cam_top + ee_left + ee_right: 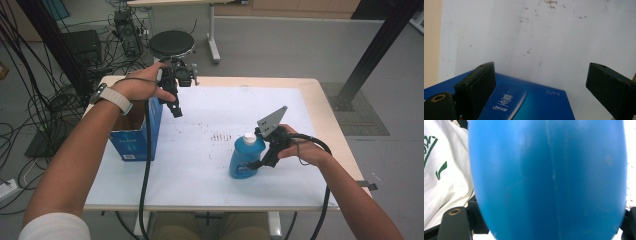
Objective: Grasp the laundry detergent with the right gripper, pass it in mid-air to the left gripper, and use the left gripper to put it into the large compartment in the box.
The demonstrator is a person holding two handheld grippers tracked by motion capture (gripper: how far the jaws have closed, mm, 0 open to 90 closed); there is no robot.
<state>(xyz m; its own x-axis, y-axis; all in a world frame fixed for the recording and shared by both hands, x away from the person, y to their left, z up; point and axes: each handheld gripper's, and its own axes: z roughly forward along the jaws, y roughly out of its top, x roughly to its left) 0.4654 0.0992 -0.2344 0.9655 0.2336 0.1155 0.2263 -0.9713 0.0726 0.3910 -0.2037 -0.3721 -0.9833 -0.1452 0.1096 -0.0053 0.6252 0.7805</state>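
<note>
A blue bottle (pixel 244 161) with a white cap (pixel 248 138) stands upright on the white table cover (pixel 240 102), right of centre. My right gripper (pixel 257 163) reaches in from the right and is shut on the bottle's lower body; in the right gripper view the bottle (pixel 549 177) spans the whole gap between the jaws. My left gripper (pixel 176 111) hangs open above the right edge of an open blue cardboard box (pixel 136 141) at the table's left. The left gripper view has that gripper (pixel 540 75) with wide-apart jaws, nothing between them, over the box's printed side (pixel 531 105).
Small reddish-brown stains (pixel 220 136) mark the cover at mid-table. Behind the table stand a round black stool (pixel 171 43) and another table's leg (pixel 214 35). Cables (pixel 40 105) pile on the floor at the left. A black frame post (pixel 372 55) rises at the right.
</note>
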